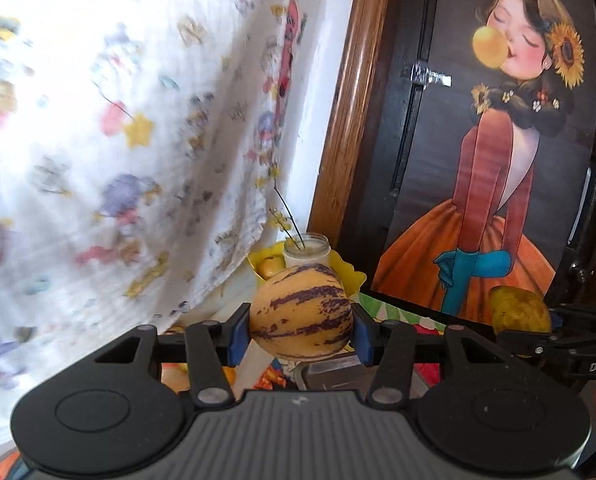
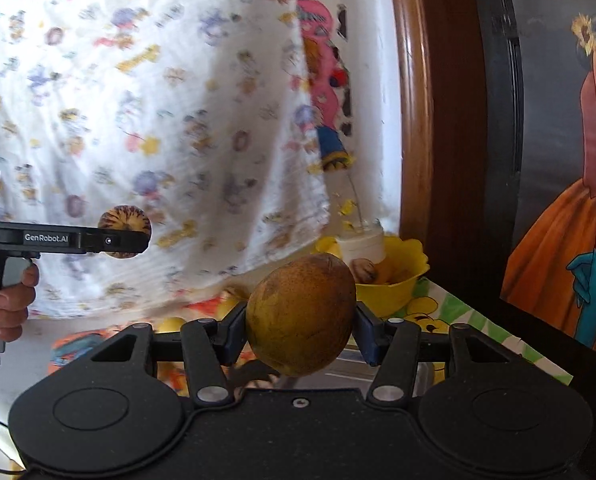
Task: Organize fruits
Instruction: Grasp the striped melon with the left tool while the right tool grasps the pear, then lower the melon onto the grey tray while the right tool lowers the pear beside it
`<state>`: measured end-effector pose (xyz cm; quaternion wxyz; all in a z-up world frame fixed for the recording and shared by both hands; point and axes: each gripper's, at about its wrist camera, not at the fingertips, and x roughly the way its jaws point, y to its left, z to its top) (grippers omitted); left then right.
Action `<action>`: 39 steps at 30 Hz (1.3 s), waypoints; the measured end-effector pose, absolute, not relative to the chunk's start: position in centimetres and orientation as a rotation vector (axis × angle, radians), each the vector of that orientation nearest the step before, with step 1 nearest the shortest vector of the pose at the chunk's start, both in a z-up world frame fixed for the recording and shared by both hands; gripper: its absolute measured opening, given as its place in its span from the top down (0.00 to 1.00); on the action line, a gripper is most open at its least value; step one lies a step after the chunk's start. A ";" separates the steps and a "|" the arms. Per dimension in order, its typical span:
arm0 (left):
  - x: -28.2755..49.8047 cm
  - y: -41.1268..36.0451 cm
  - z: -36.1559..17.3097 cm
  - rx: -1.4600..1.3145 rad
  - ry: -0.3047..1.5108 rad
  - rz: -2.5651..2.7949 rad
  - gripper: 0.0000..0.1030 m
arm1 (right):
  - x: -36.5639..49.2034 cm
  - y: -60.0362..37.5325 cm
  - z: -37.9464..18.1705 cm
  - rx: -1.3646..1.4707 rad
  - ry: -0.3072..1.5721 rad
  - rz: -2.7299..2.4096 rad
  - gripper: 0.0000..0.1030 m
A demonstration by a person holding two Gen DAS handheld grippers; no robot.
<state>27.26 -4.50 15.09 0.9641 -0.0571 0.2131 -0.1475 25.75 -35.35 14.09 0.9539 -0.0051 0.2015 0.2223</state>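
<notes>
Gripping a purple-striped pepino melon by its sides, the left gripper holds it up in the air short of the yellow bowl, its long axis roughly crosswise between the pads. To its right, the right gripper clamps a brownish-green mango, long axis tilted up toward the right. Judged from both views, the bowl lies ahead of both fruits, slightly rightward, neither hand clearly nearer.

Bright backlight through the motion-blurred curtain, fisheye-bent edges, dim right side.
</notes>
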 end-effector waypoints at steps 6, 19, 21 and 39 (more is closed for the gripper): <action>32.6 -7.8 10.9 -0.107 0.480 -0.352 0.46 | 30.9 -36.0 9.1 -0.026 0.424 0.448 0.46; 40.2 -13.2 0.4 -0.086 0.628 -0.412 0.46 | 37.9 -36.7 0.0 -0.092 0.547 0.421 0.46; 40.8 -13.8 -0.6 -0.075 0.646 -0.417 0.46 | 38.6 -37.0 -0.7 -0.091 0.565 0.415 0.46; 44.0 -15.4 -3.7 -0.050 0.754 -0.388 0.46 | 41.7 -38.0 -3.8 -0.116 0.644 0.378 0.46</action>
